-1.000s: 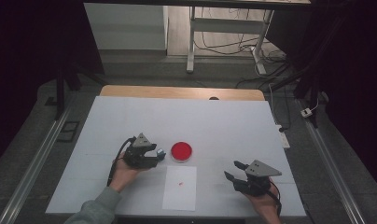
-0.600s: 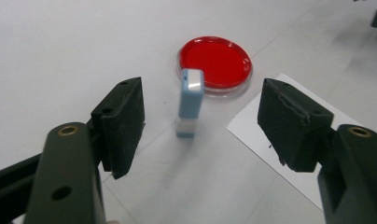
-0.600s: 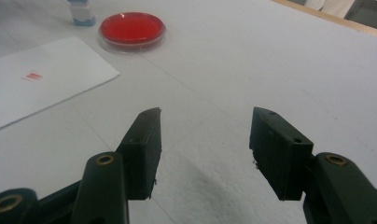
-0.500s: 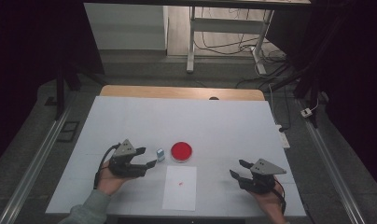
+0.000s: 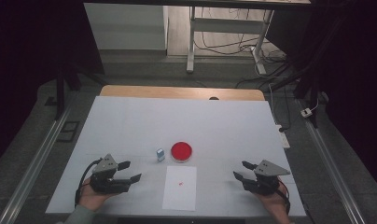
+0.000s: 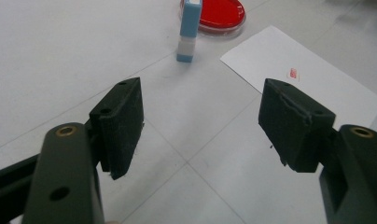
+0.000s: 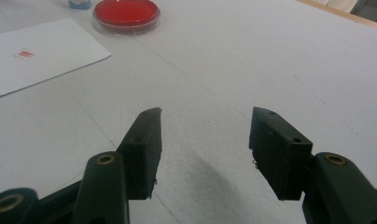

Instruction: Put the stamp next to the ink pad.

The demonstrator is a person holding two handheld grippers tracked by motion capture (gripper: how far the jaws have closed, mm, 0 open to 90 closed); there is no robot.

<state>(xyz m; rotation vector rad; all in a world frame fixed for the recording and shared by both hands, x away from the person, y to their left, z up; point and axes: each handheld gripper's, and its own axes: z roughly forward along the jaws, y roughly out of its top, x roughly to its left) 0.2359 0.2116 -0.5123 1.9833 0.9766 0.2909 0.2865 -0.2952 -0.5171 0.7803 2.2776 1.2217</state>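
A small blue-and-white stamp [image 5: 160, 154] [image 6: 188, 29] stands upright on the white table, just left of a round red ink pad [image 5: 182, 151] [image 6: 219, 12] [image 7: 126, 13]. A white paper sheet [image 5: 179, 187] [image 6: 302, 81] [image 7: 35, 52] with a small red mark [image 5: 180, 183] lies in front of the pad. My left gripper [image 5: 129, 171] [image 6: 200, 126] is open and empty, near the front left of the table, well short of the stamp. My right gripper [image 5: 240, 170] [image 7: 204, 147] is open and empty at the front right, over bare table.
The white table top [image 5: 224, 126] has a wooden strip [image 5: 177, 92] along its far edge. Metal rails run down both sides. A table leg, cables and a power strip lie on the floor beyond.
My left gripper let go of the stamp beside the red pad and drew back toward the front left, open. The right gripper shifted only slightly.
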